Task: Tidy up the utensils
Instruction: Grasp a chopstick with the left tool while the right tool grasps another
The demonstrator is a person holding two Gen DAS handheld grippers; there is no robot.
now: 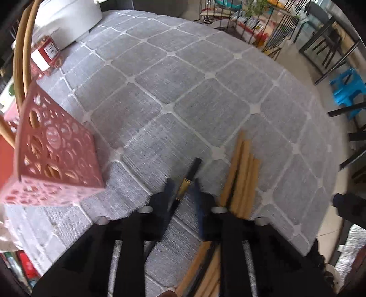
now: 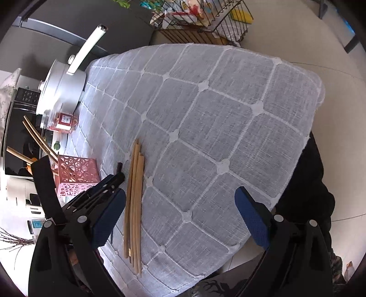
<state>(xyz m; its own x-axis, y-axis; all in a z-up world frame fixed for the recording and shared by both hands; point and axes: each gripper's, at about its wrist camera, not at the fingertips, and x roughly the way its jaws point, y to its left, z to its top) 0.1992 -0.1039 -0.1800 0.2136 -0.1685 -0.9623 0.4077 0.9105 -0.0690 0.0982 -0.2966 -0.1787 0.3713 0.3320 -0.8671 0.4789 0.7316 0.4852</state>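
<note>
My left gripper (image 1: 184,190) is low over the table with its jaws narrowly apart around a black chopstick with a gold band (image 1: 188,177); whether the pads press it I cannot tell. Several wooden chopsticks (image 1: 242,176) lie just right of it, also in the right wrist view (image 2: 135,194). A pink perforated holder (image 1: 55,150) stands at the left with wooden utensils in it, also in the right wrist view (image 2: 76,173). My right gripper (image 2: 180,214) is open and empty above the table's near side. The left gripper (image 2: 109,182) shows there beside the wooden chopsticks.
The table has a grey checked cloth (image 1: 183,91). A white pot (image 2: 61,86) with a long handle and a red-labelled jar (image 2: 63,121) stand at the far left edge. Wire racks (image 2: 201,20) and a blue stool (image 1: 347,89) stand on the floor beyond.
</note>
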